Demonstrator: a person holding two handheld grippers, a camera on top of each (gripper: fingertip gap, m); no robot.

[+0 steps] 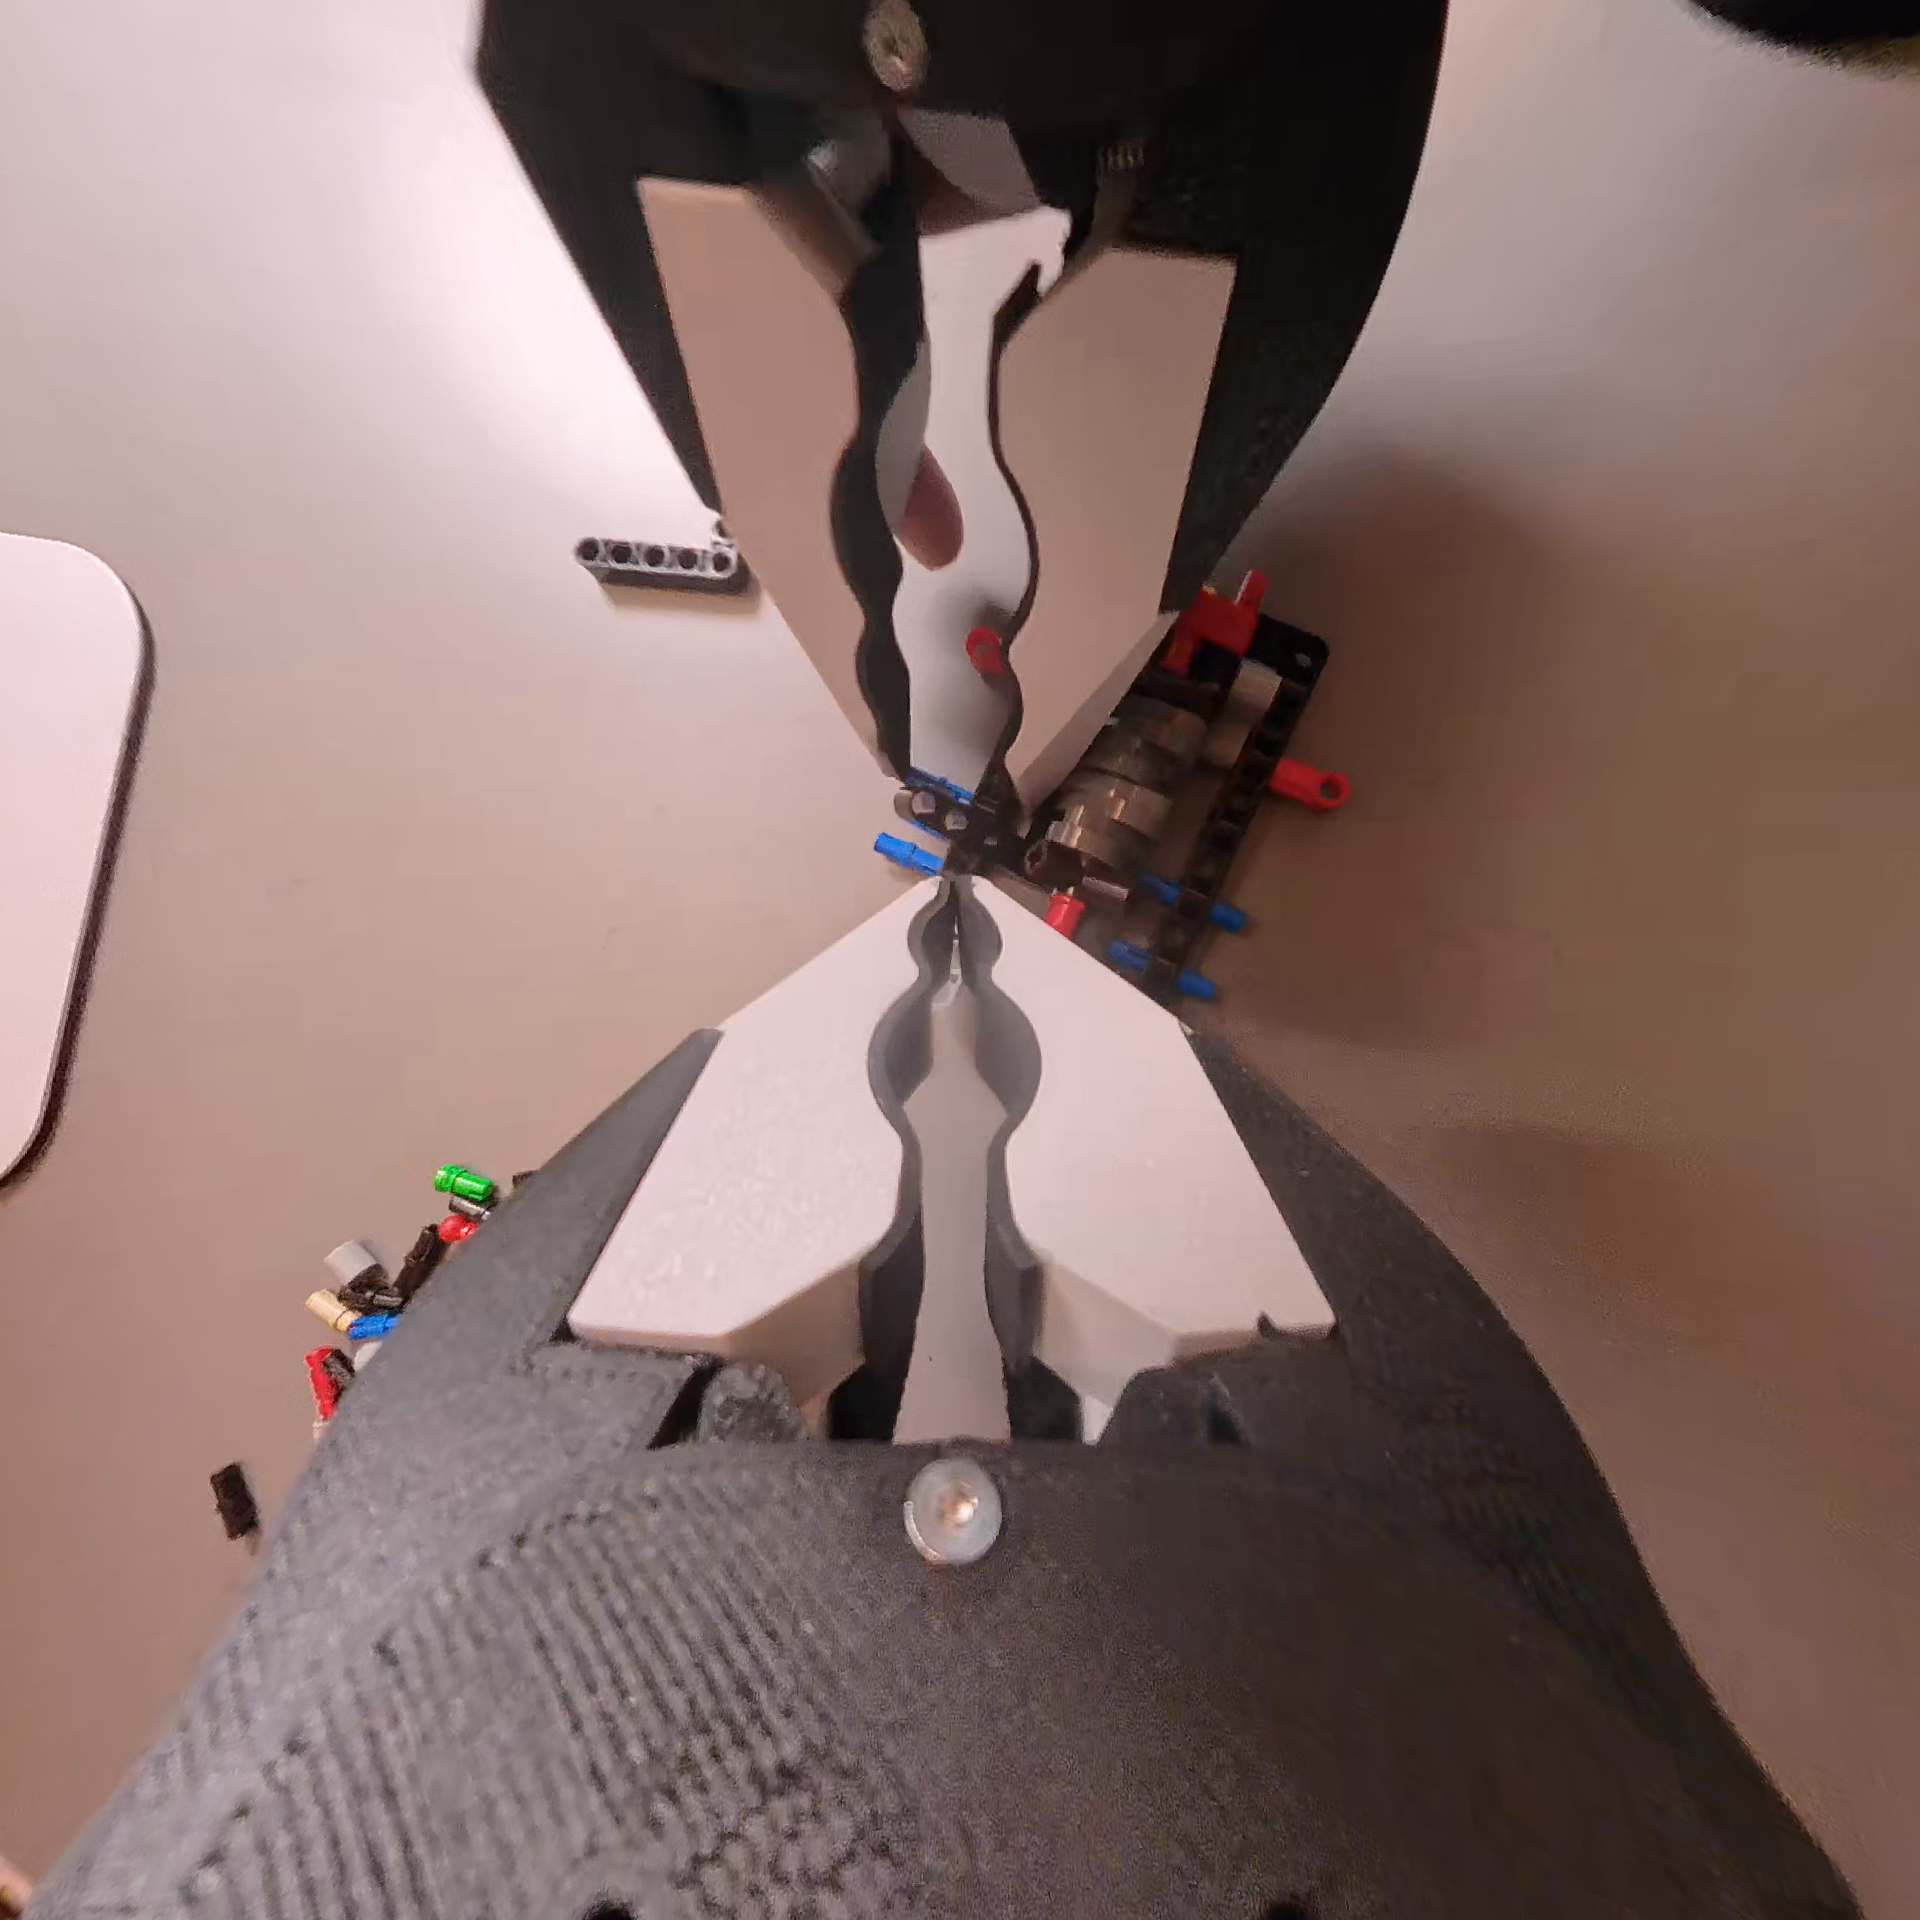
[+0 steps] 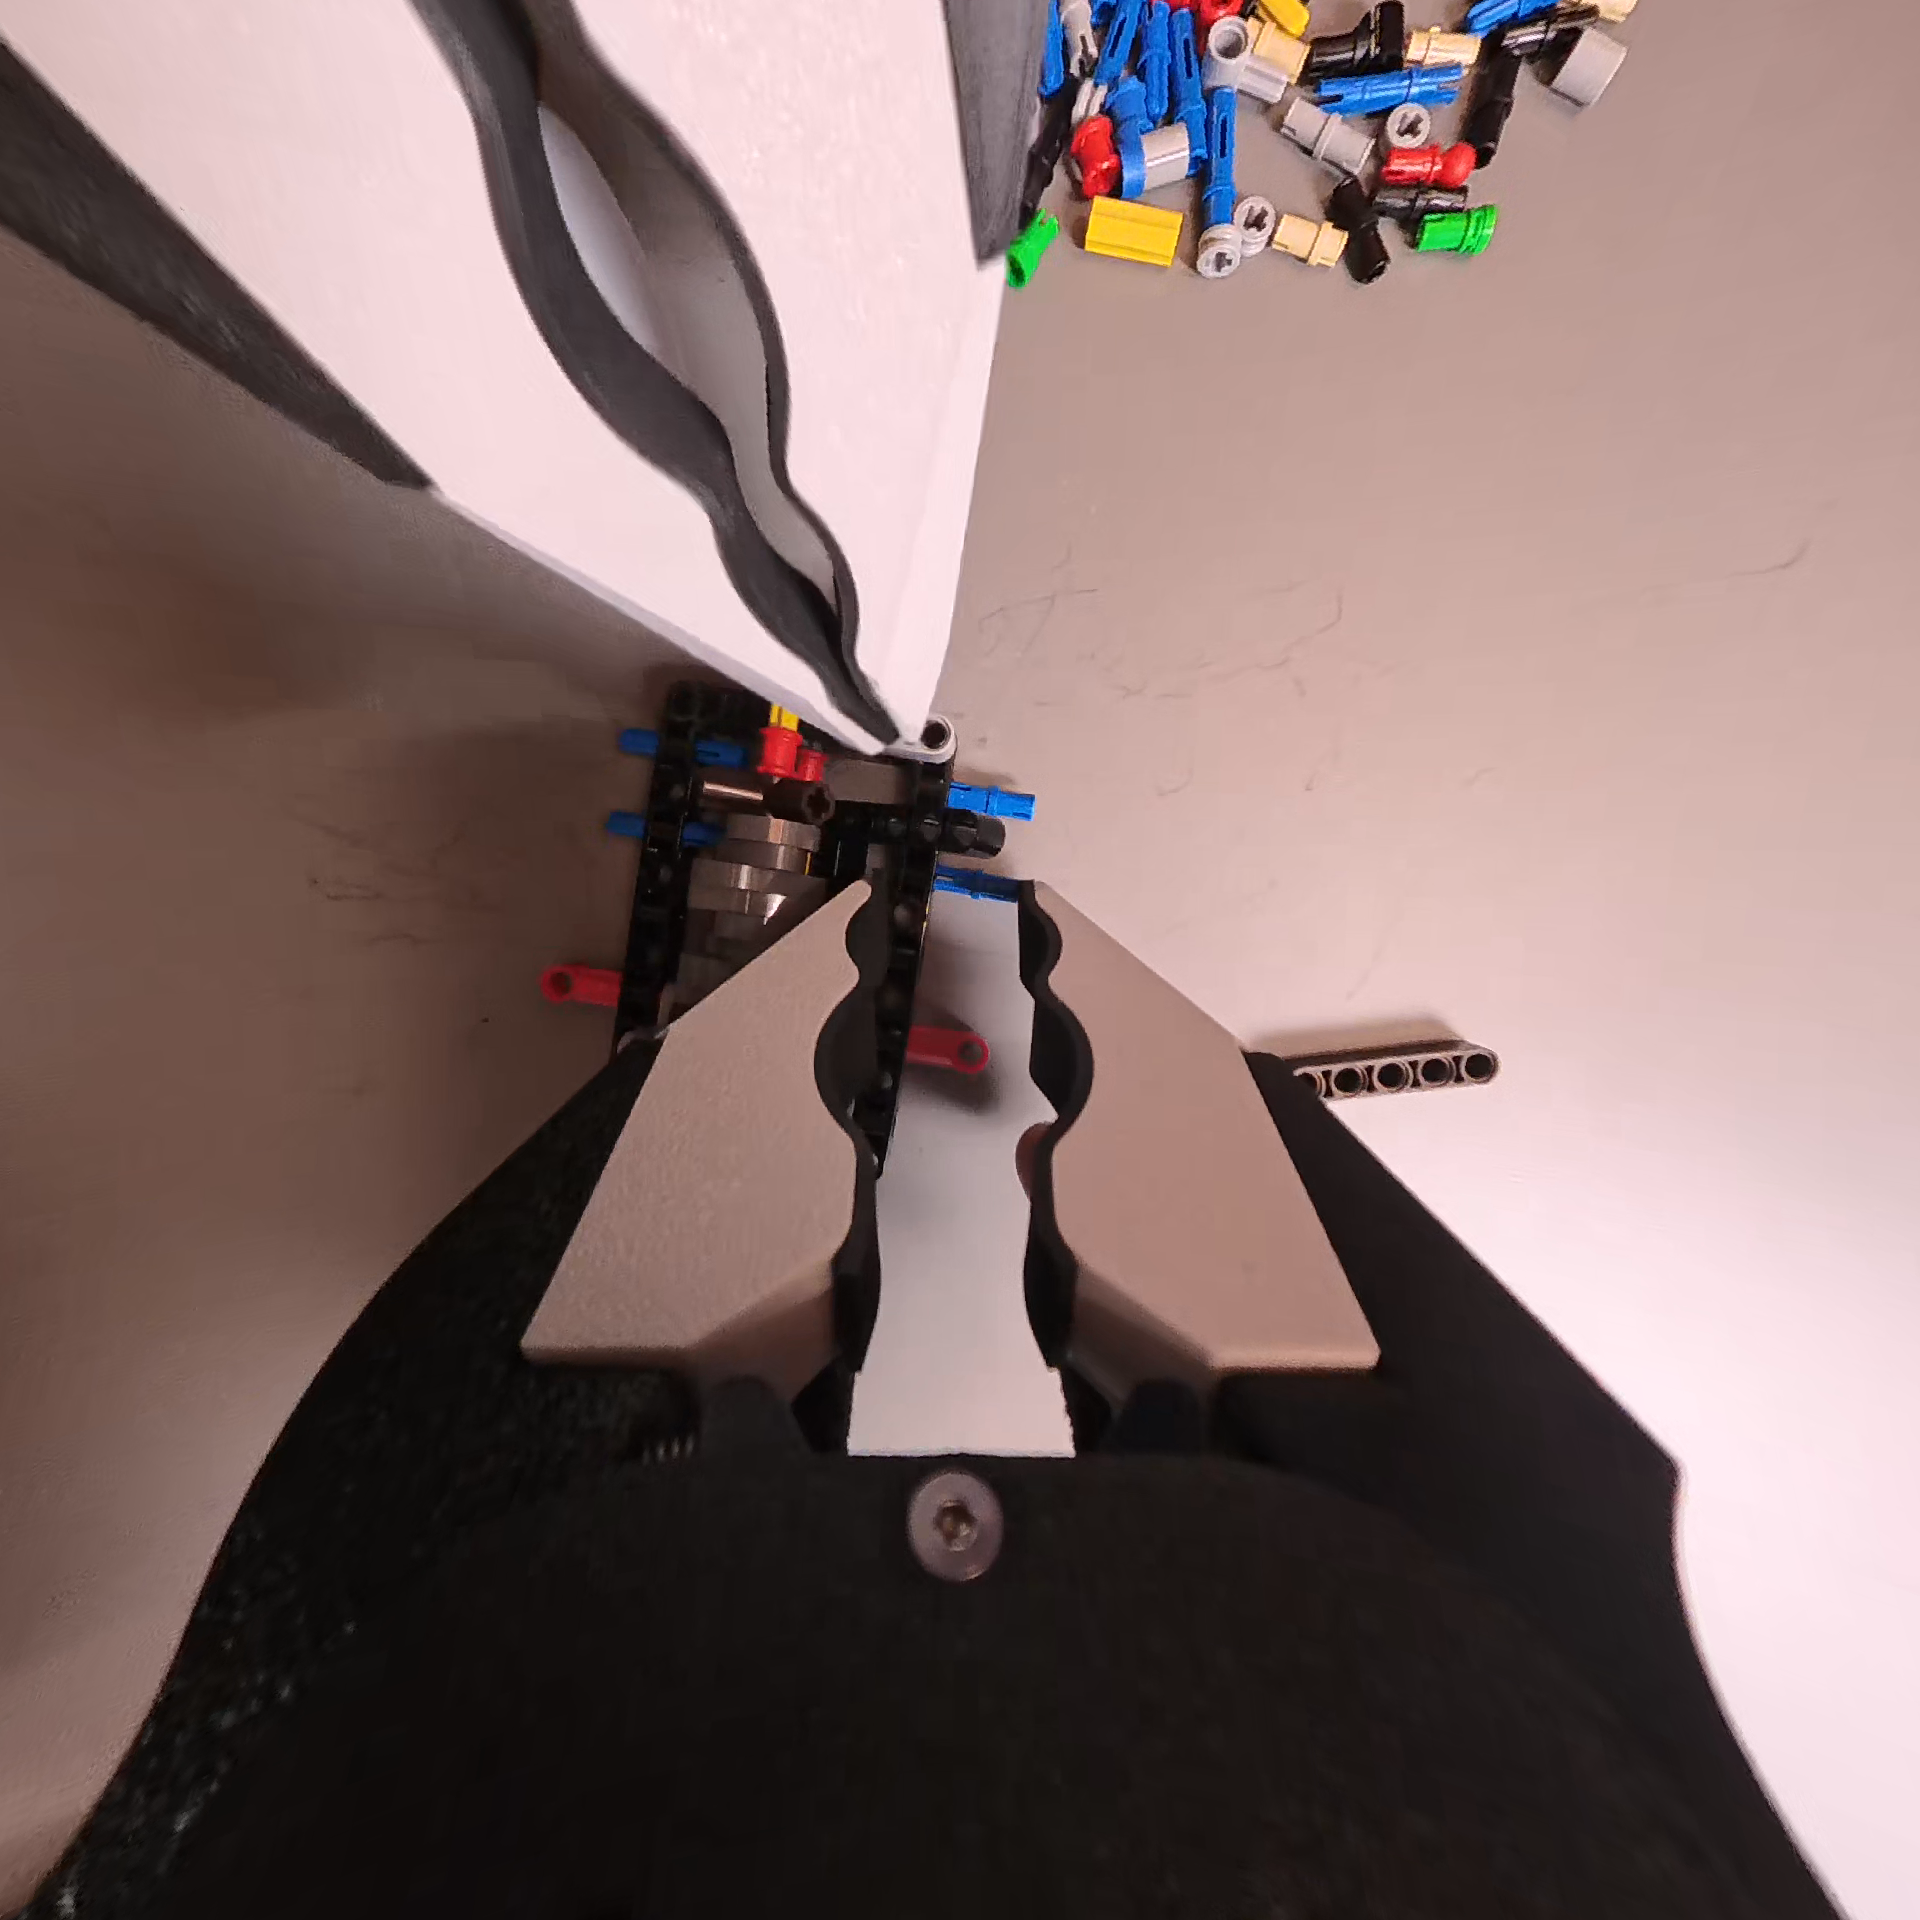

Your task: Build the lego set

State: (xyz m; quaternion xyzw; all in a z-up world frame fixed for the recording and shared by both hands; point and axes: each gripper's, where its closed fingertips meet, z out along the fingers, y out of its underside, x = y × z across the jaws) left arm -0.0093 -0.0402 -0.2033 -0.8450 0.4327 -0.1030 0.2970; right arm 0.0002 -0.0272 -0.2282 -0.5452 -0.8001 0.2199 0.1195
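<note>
The partly built lego assembly, a black beam frame with grey gears and red and blue pins, lies on the table; it also shows in the right wrist view. My left gripper is shut, its tips pinched on a small light grey piece at the frame's near corner. It reaches in from the upper left in the right wrist view. My right gripper is open and straddles one long black beam of the frame, which lies against its left finger. It comes in from the top in the left wrist view.
A loose dark grey beam lies on the table beside the right gripper. A pile of small coloured pins and connectors lies by the left gripper's body. A white rounded board sits at the left edge.
</note>
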